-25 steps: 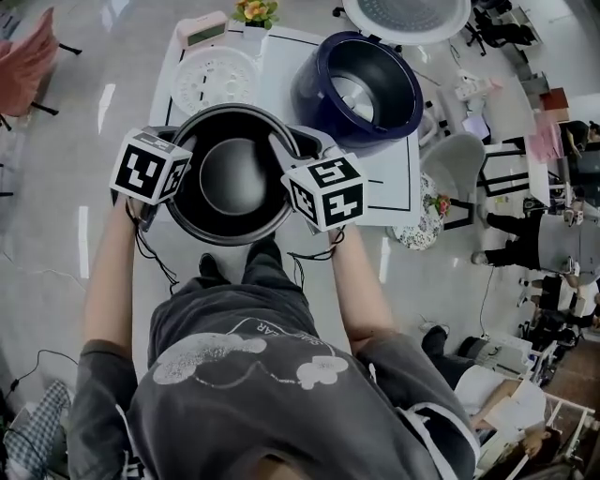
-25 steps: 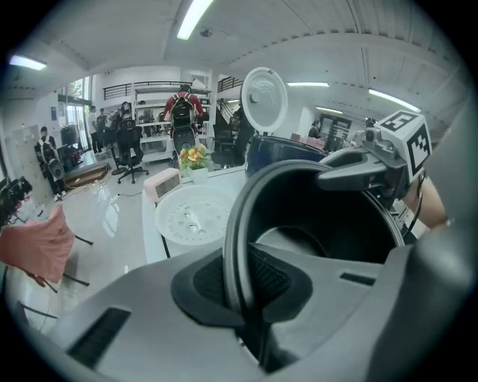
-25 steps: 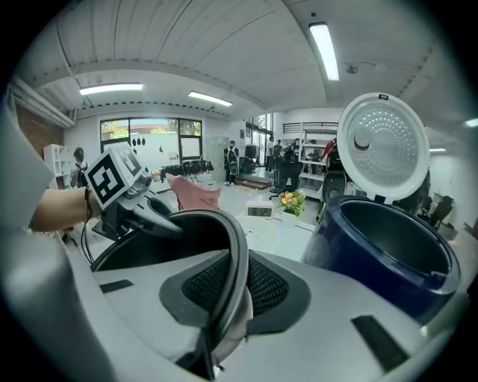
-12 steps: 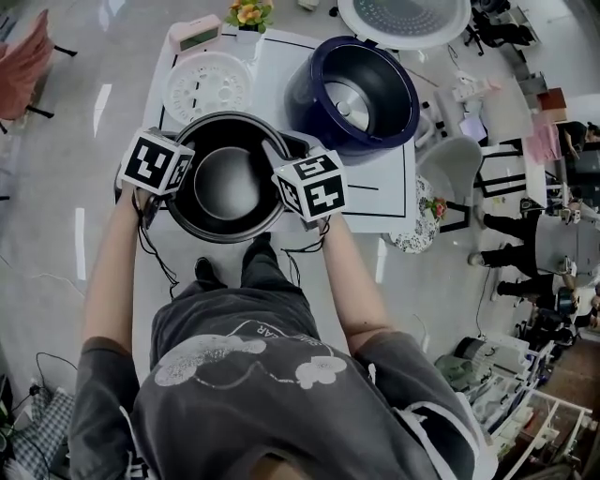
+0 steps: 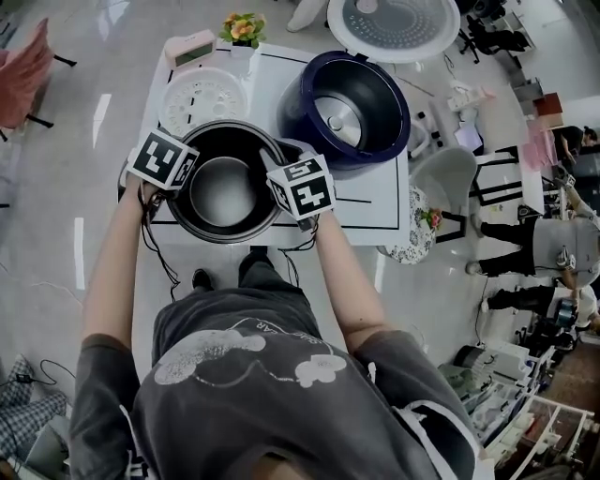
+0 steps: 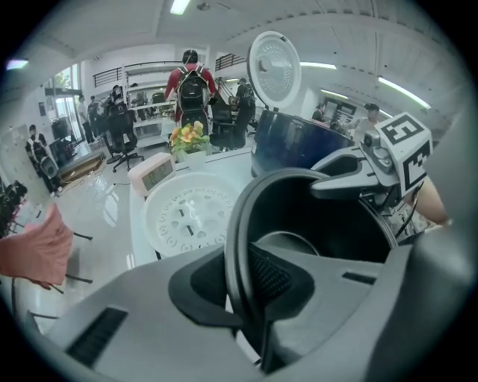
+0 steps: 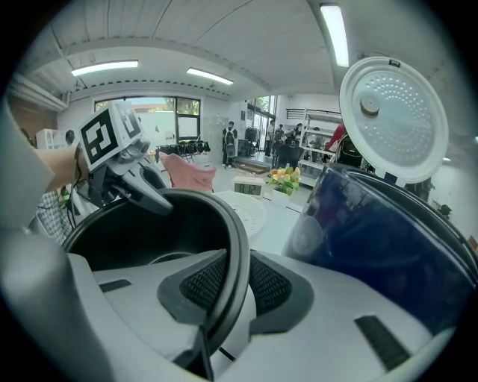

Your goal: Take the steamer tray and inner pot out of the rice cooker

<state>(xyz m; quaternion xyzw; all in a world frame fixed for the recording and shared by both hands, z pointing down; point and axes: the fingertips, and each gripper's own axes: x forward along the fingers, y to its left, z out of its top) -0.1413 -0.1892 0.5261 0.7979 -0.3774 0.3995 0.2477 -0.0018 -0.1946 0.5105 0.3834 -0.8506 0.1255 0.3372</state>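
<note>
The black inner pot [image 5: 225, 187] hangs low over the white table [image 5: 375, 202], in front of the dark blue rice cooker [image 5: 342, 98], whose lid [image 5: 398, 23] stands up. My left gripper [image 5: 172, 199] is shut on the pot's left rim, which runs between its pads [image 6: 272, 276]. My right gripper [image 5: 273, 180] clamps the right rim [image 7: 235, 254]; its jaws are opening, with the rim still between them. The white steamer tray [image 5: 202, 98] lies flat on the table behind the pot, to the left of the cooker.
A pink clock [image 5: 192, 47] and a small flower pot [image 5: 242, 28] stand at the table's far edge. A grey chair [image 5: 448, 173] sits to the right of the table. People and office chairs are farther off in the room.
Both grippers and the pot between them have sunk toward the table and moved a little away from the person. The tray and the cooker have stayed put.
</note>
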